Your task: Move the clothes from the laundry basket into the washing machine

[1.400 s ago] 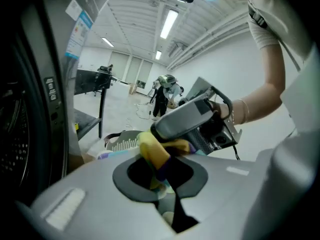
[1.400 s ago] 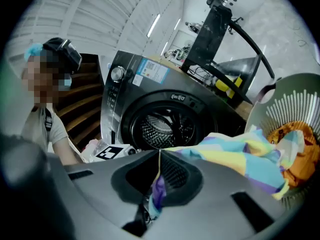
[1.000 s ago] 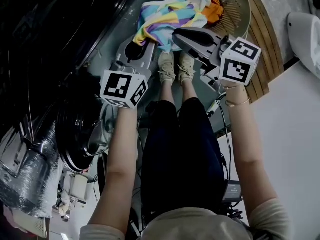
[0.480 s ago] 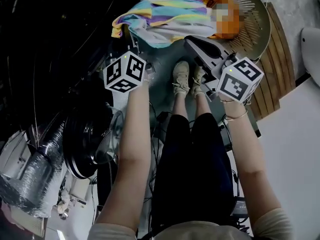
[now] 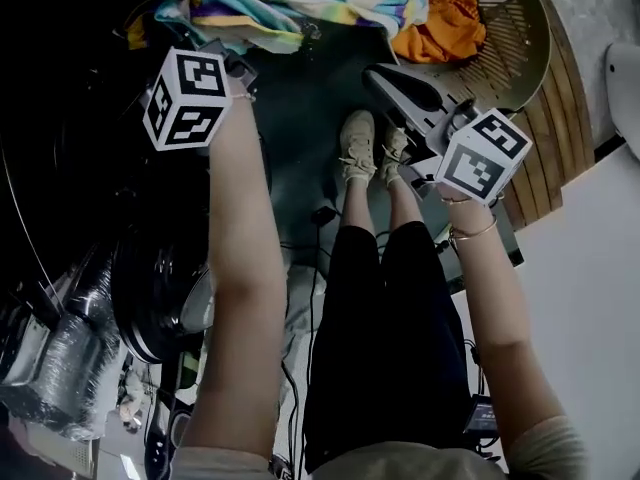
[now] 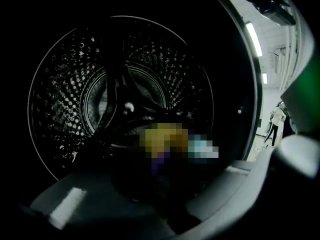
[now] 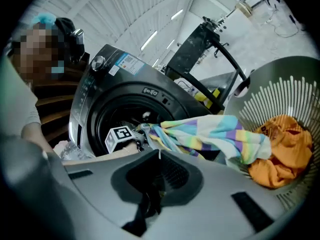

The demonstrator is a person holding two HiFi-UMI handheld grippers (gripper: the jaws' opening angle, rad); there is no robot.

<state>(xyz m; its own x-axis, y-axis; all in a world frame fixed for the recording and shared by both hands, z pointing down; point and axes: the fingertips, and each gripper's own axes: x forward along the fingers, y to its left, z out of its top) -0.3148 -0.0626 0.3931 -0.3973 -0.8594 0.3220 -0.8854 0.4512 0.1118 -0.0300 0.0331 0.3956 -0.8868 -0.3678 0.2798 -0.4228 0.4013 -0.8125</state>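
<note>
While our left hand-held gripper [image 5: 228, 56] has swung left toward the washing machine's [image 7: 95, 91] perforated metal drum [image 6: 75, 84], clamped on the soft striped garment [image 5: 300, 3] trailing from the slatted round laundry basket [image 5: 515, 38], our right hand-held gripper [image 5: 375, 76] hangs pinched together, empty, near crumpled orange cloth [image 5: 450, 28].

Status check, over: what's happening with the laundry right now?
Left tongs shut on striped cloth, at washer drum. Right tongs shut, empty. Orange garment in basket.

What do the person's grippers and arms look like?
Both the left gripper and right gripper are grey, each carrying a white cube with black square markers. The arms are bare below short beige sleeves; a thin bracelet circles the right wrist.
</note>
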